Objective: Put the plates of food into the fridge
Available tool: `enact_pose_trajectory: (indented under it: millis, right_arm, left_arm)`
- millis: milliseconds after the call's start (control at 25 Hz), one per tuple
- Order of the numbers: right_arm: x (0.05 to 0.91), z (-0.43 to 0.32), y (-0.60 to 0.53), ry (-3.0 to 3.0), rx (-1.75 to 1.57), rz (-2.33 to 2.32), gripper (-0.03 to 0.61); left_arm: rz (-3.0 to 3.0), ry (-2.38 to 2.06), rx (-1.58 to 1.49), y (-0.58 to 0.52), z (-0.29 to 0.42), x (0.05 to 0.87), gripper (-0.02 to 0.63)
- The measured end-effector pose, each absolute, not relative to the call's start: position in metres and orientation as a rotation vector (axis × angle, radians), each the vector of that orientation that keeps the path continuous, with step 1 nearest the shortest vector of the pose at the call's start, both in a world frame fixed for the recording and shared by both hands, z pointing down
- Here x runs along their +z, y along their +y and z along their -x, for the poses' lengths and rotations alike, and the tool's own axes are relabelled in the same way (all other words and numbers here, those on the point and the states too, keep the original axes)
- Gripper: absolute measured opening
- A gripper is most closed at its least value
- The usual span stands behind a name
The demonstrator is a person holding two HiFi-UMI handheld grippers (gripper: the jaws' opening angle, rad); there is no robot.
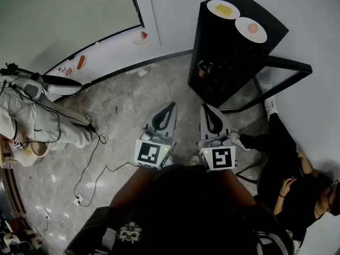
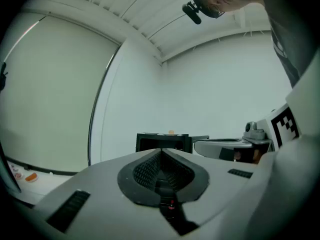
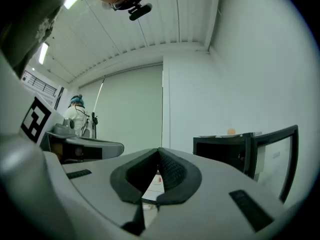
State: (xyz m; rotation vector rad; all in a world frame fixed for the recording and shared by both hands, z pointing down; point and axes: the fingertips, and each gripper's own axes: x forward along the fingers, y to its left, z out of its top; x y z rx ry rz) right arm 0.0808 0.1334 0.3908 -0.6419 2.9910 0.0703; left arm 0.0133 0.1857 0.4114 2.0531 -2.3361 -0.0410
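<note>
A black mini fridge (image 1: 234, 52) stands against the far wall with its glass door (image 1: 281, 78) swung open to the right. Two white plates rest on its top: one with yellow food (image 1: 223, 8), one with an orange-pink item (image 1: 251, 29). My left gripper (image 1: 171, 104) and right gripper (image 1: 205, 106) are held level side by side, well short of the fridge, both shut and empty. In the left gripper view the fridge (image 2: 162, 141) shows far ahead beyond the shut tips (image 2: 161, 150). The right gripper view shows the fridge (image 3: 222, 151) and door (image 3: 272, 156) at right.
A person in black (image 1: 289, 163) sits on the floor right of the fridge door. Another person in white (image 1: 32, 116) crouches at left, with cables (image 1: 93, 158) trailing over the tiled floor. Plates with food (image 1: 79, 62) lie on a white surface along the far left wall.
</note>
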Motion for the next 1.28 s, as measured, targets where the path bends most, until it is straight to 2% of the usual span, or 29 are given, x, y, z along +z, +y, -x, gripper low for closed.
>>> enact_pose_trajectory:
  millis: [240,520,1280]
  right_arm:
    - [0.402,-0.106,0.13,3.021,0.034,0.609,0.025]
    - [0.404,-0.101,0.134,3.039,-0.026,0.533,0.025]
    - [0.413,-0.048,0.15,3.045,0.015,0.602,0.025]
  left_arm:
    - [-2.0,-2.342,-0.076,0.183,-0.038,0.411,0.021]
    - [-1.943,-2.388,-0.041,0.195,-0.031,0.417,0.021]
    - [-1.936,-2.4,-0.061,0.217,0.033,0.424,0.021]
